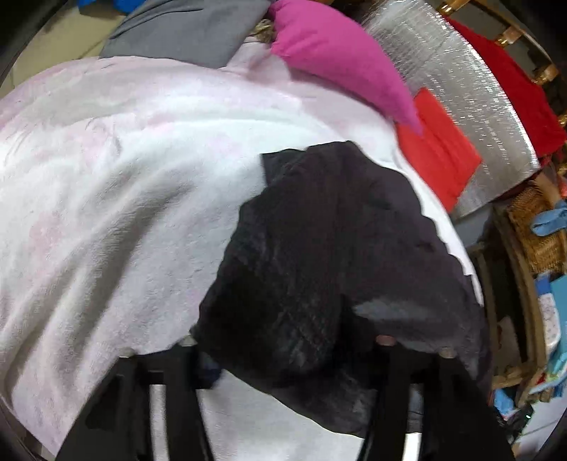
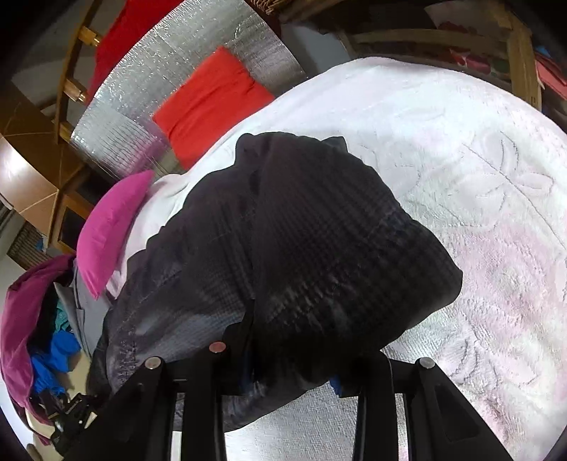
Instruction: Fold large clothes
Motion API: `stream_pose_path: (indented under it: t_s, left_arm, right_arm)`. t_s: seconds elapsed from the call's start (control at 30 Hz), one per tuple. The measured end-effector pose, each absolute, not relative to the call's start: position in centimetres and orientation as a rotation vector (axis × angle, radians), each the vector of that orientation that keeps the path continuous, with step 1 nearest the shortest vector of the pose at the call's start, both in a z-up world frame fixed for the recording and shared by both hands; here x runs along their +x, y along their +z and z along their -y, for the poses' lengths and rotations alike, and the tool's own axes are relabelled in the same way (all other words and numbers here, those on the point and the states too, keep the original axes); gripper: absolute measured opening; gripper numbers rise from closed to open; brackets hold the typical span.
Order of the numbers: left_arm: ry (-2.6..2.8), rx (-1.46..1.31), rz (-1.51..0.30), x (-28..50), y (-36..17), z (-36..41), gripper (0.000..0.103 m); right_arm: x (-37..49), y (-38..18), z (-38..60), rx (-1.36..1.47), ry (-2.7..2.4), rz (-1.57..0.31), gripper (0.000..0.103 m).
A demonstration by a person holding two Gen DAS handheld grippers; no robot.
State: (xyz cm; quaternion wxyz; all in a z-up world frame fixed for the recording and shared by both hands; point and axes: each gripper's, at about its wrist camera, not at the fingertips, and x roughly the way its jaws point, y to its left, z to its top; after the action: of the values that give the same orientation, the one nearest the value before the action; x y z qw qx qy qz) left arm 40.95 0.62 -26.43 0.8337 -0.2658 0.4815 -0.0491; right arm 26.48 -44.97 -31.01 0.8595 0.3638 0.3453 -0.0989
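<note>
On the bed's white blanket, a dark checked garment is lying bunched, both tools clamping its near edge; soft, limp, likely best gripped at corners.

dark garment: thin woven cloth, fine check weave seen, matt, faint sheen where creased
blanket: white-pink plush cloth, fuzzy nap, embossed leaf pattern seen in right wrist view
pink cushion: smooth matt cloth
red folded cloth: matt, soft knit look
foil mat: silvered, glossy, quilted dimple texture
grey fabric: smooth, matt
basket: woven wicker, rough
rail: varnished wood, brass-look fittings, glossy
gripper fingers: black matt plastic, small metal screw heads noted
</note>
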Motion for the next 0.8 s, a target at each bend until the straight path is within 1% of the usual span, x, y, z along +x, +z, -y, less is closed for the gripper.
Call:
stream_pose_path:
  t_s: [0.07, 0.13, 0.2, 0.27, 0.33, 0.43, 0.53, 0.57, 0.63, 0.7, 0.8]
  left_arm:
    - [-0.100, -0.573, -1.034, 40.9, -26.4, -0.8, 0.072]
    - [-0.106, -0.603, -1.051, 40.7, -26.4, -1.7, 0.073]
    - [-0.123, -0.625, -1.057, 40.4, -26.2, -2.6, 0.073]
    - [-0.153, -0.661, -1.063, 40.0, -26.1, -3.9, 0.073]
    - [-0.194, -0.696, -1.067, 39.3, -26.3, -5.2, 0.073]
    - [-0.215, -0.756, -1.085, 38.8, -26.7, -7.0, 0.073]
    - [-0.136, -0.774, -1.036, 38.0, -25.8, -9.2, 0.073]
    - [-0.115, -0.780, -1.006, 37.7, -25.3, -9.7, 0.073]
    - [-0.075, -0.735, -0.940, 37.5, -24.1, -9.7, 0.073]
    - [-0.076, -0.631, -0.916, 37.7, -23.2, -8.1, 0.073]
    - [-0.131, -0.506, -0.922, 38.6, -22.9, -5.1, 0.073]
  right_arm:
    - [26.3, -31.0, 45.3, 0.785, -0.189, -0.735, 0.039]
    - [25.8, -31.1, 46.2, 0.822, -0.183, -0.764, 0.054]
    - [24.9, -31.0, 47.2, 0.847, -0.175, -0.775, 0.058]
    - [23.5, -30.7, 48.3, 0.868, -0.162, -0.772, 0.059]
    - [22.2, -30.3, 49.2, 0.870, -0.175, -0.771, 0.062]
    - [19.9, -29.6, 51.0, 0.874, -0.255, -0.711, 0.062]
    - [18.8, -28.7, 52.1, 0.885, -0.265, -0.623, 0.061]
    - [18.9, -28.3, 51.9, 0.868, -0.264, -0.600, 0.059]
    - [19.7, -27.3, 50.7, 0.791, -0.266, -0.562, 0.040]
    - [20.7, -26.7, 49.5, 0.747, -0.235, -0.531, 0.039]
    - [22.5, -26.5, 48.0, 0.701, -0.211, -0.538, 0.039]
